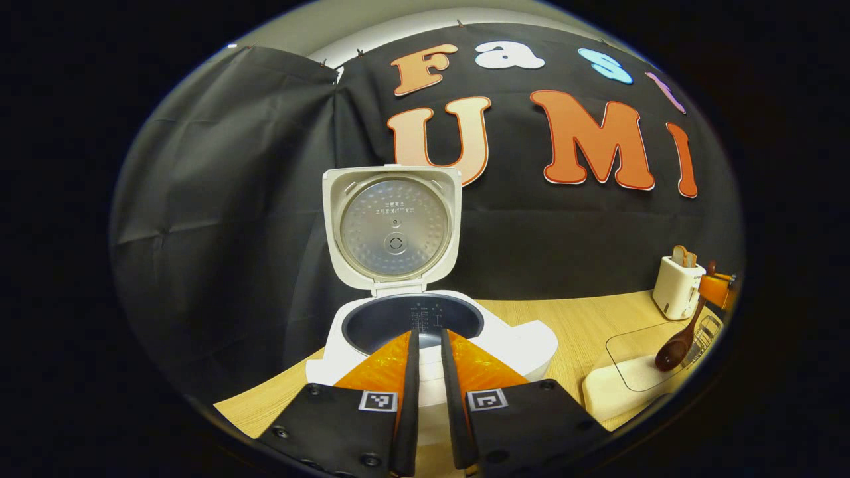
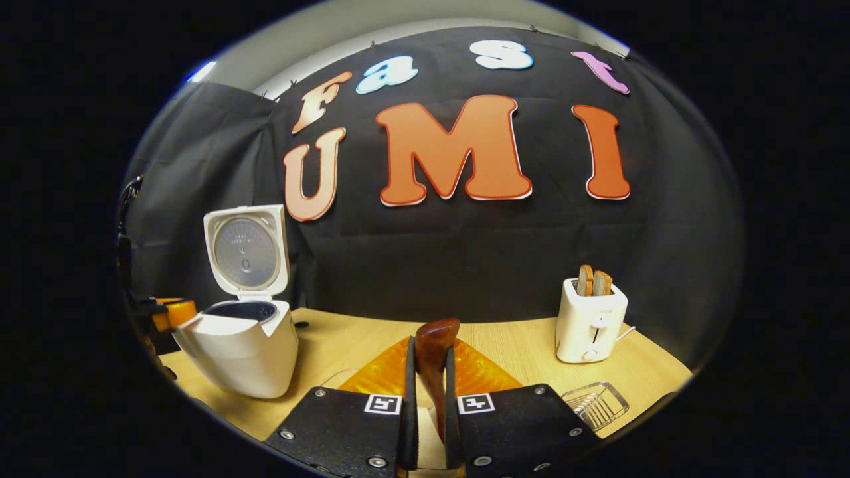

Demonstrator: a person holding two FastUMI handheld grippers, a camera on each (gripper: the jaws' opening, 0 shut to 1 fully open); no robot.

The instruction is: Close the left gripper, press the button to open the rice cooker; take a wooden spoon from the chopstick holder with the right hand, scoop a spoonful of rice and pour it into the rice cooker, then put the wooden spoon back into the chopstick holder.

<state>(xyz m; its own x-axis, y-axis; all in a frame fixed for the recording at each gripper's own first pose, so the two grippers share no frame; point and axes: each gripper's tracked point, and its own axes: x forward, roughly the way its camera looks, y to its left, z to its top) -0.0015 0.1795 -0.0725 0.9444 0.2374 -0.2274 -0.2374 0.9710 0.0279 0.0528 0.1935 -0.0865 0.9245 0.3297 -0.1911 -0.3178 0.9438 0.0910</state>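
So the rice cooker (image 1: 425, 332) is already popped open, lid standing straight up behind the pot, so the button bit looks done. The left gripper (image 1: 430, 352) hangs right in front of the cooker with its fingers nearly together, just a thin gap and nothing between them. The right gripper (image 2: 430, 372) has its fingers clamped on the wooden spoon (image 2: 435, 348), handle pinched between them and the bowl end poking up past the tips. From the left gripper view you can see that same spoon off to the cooker's right, dangling bowl-down over a clear-lidded container (image 1: 631, 375), with a toaster (image 1: 677, 285) behind it. I'd say we're at the scooping step. Can't tell if there's any rice on the spoon yet. Next move probably needs the spoon dipped and levelled, then carried left over the cooker's open pot without tipping early.
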